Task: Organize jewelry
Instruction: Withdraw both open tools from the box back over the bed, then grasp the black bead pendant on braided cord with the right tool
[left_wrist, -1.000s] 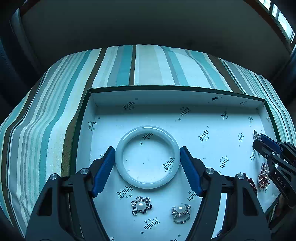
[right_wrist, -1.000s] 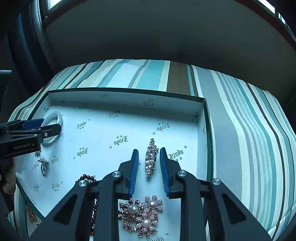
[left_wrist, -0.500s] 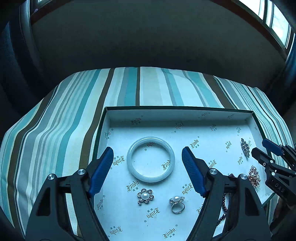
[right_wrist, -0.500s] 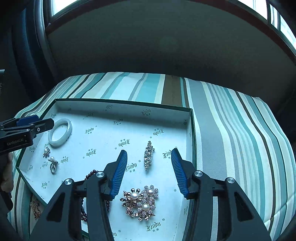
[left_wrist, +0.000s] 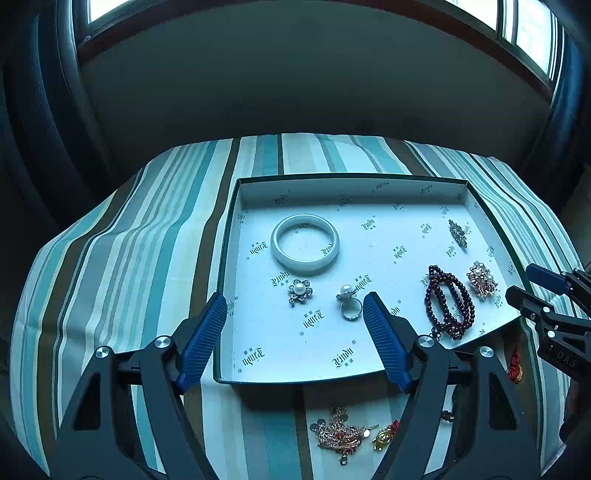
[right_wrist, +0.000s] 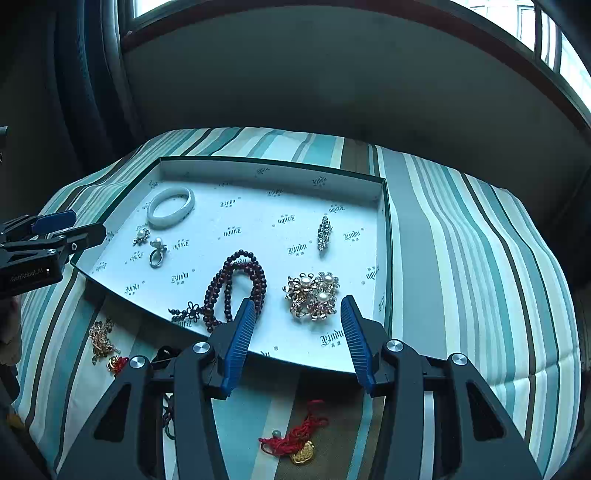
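A shallow white tray (left_wrist: 369, 192) (right_wrist: 258, 166) with a green rim lies on the striped cloth. In it lie a white bangle (left_wrist: 305, 244) (right_wrist: 170, 207), a pearl flower brooch (left_wrist: 300, 291), a pearl ring (left_wrist: 349, 301) (right_wrist: 157, 253), a dark red bead bracelet (left_wrist: 448, 301) (right_wrist: 236, 291), a gold pearl brooch (left_wrist: 481, 279) (right_wrist: 313, 295) and a crystal hair clip (left_wrist: 458, 232) (right_wrist: 324, 232). My left gripper (left_wrist: 295, 306) is open and empty above the tray's near left edge. My right gripper (right_wrist: 298, 308) is open and empty above the near edge, by the gold brooch.
On the cloth in front of the tray lie a gold chain piece (left_wrist: 338, 434) (right_wrist: 100, 338), a small gold and red charm (left_wrist: 384, 437) and a red cord with a gold pendant (right_wrist: 295, 435). A dark wall (left_wrist: 295, 81) stands behind the table.
Both grippers have pulled back and up from the tray. The left has left the white bangle lying in it, the right has opened and left the crystal hair clip.
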